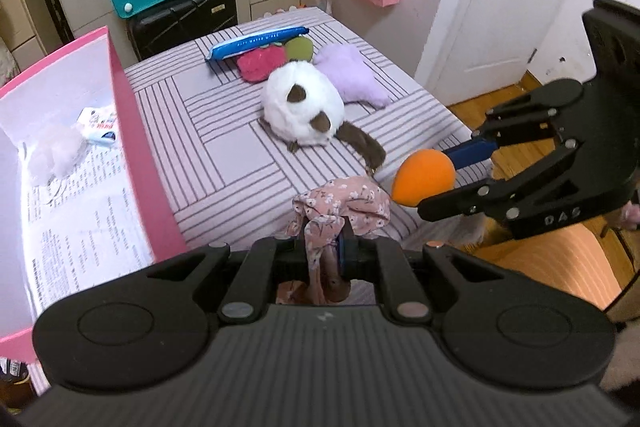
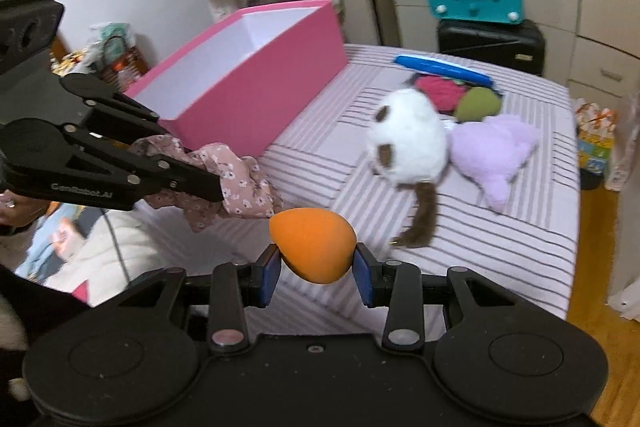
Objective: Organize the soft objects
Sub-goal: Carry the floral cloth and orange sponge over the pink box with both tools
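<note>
On striped bed cover (image 1: 224, 115): white plush toy (image 1: 302, 107) at centre, purple plush (image 1: 352, 73) touching it, red pouch (image 1: 260, 63), green sponge (image 1: 300, 47) and blue packet (image 1: 256, 43) behind. Between tongs and pink box (image 2: 256, 83): nothing. Inside box: pale fluffy item (image 1: 56, 155), small packet (image 1: 98, 125), printed paper. Left tongs (image 1: 326, 247) clamped tight on floral cloth (image 1: 344, 207), above bed edge beside box. Right tongs (image 2: 316, 269) partly closed, gripping orange sponge (image 2: 314, 249) above bed's near edge.
</note>
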`<state>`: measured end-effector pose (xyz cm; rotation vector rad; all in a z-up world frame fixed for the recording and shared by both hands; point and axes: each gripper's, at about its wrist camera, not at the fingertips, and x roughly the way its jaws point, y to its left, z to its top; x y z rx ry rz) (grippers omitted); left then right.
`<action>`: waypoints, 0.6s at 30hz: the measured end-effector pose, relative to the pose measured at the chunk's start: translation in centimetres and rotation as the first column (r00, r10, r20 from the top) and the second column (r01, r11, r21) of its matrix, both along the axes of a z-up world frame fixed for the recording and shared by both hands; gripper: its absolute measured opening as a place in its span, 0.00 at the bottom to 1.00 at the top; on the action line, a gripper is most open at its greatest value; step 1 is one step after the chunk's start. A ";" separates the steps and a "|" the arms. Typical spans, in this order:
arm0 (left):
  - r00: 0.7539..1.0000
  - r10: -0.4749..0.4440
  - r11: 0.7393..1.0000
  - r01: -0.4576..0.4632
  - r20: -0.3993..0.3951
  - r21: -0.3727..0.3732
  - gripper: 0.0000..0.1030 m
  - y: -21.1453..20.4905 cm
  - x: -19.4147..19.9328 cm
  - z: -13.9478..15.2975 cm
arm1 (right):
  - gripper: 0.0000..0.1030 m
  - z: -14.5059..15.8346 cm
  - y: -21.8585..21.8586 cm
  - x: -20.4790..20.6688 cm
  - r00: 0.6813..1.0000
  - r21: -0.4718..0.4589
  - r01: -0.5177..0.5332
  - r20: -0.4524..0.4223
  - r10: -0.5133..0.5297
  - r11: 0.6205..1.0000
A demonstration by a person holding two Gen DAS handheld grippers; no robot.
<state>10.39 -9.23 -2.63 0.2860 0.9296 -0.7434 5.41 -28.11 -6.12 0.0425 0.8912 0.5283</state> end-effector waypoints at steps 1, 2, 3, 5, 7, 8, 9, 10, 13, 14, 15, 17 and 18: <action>1.000 0.000 1.000 0.000 -0.008 0.002 0.10 0.3 -0.1 0.2 | 0.43 0.3 0.3 -0.2 1.000 0.004 -0.015 -0.005 0.015 1.000; 1.000 0.003 1.000 -0.003 -0.015 0.004 0.10 0.7 -0.2 0.3 | 0.43 0.6 0.6 -0.3 1.000 0.007 -0.028 -0.010 0.028 1.000; 1.000 0.009 1.000 -0.009 -0.020 0.008 0.10 1.0 -0.4 0.4 | 0.43 0.8 0.9 -0.4 0.999 0.011 -0.039 -0.015 0.040 0.999; 1.000 0.017 1.000 -0.017 -0.024 0.010 0.10 1.6 -0.6 0.6 | 0.43 1.3 1.6 -0.5 0.997 0.027 -0.066 -0.030 0.066 0.997; 0.999 0.027 1.000 -0.026 -0.025 0.006 0.10 2.4 -0.9 1.0 | 0.43 1.8 2.3 -0.5 0.995 0.036 -0.088 -0.039 0.089 0.995; 0.999 0.030 1.000 -0.030 -0.022 0.003 0.10 2.8 -0.9 1.2 | 0.43 2.1 2.7 -0.5 0.994 0.037 -0.097 -0.040 0.098 0.995; 0.999 0.037 0.999 -0.037 -0.017 -0.002 0.10 3.2 -1.0 1.5 | 0.43 2.3 3.0 -0.5 0.994 0.038 -0.105 -0.039 0.106 0.994; 0.999 0.043 0.999 -0.043 -0.009 -0.008 0.10 3.7 -1.1 1.9 | 0.43 2.6 3.4 -0.4 0.993 0.039 -0.115 -0.036 0.117 0.993; 0.997 0.070 0.997 -0.068 0.033 -0.035 0.10 5.5 -1.4 3.2 | 0.43 3.5 4.3 0.0 0.990 0.044 -0.142 -0.009 0.142 0.989; 0.996 0.079 0.996 -0.077 0.049 -0.044 0.10 6.0 -1.4 3.6 | 0.43 3.8 4.6 0.1 0.989 0.042 -0.151 0.007 0.151 0.988; 0.994 0.092 0.995 -0.089 0.065 -0.055 0.10 6.7 -1.4 4.0 | 0.43 4.1 5.0 0.3 0.987 0.037 -0.157 0.027 0.156 0.987; 0.989 0.117 0.991 -0.111 0.089 -0.077 0.10 7.9 -1.2 4.6 | 0.43 4.7 5.7 0.7 0.984 0.029 -0.172 0.062 0.170 0.985; 0.986 0.132 0.988 -0.124 0.101 -0.088 0.10 8.5 -1.0 4.9 | 0.43 4.9 6.0 1.0 0.982 0.028 -0.178 0.077 0.175 0.984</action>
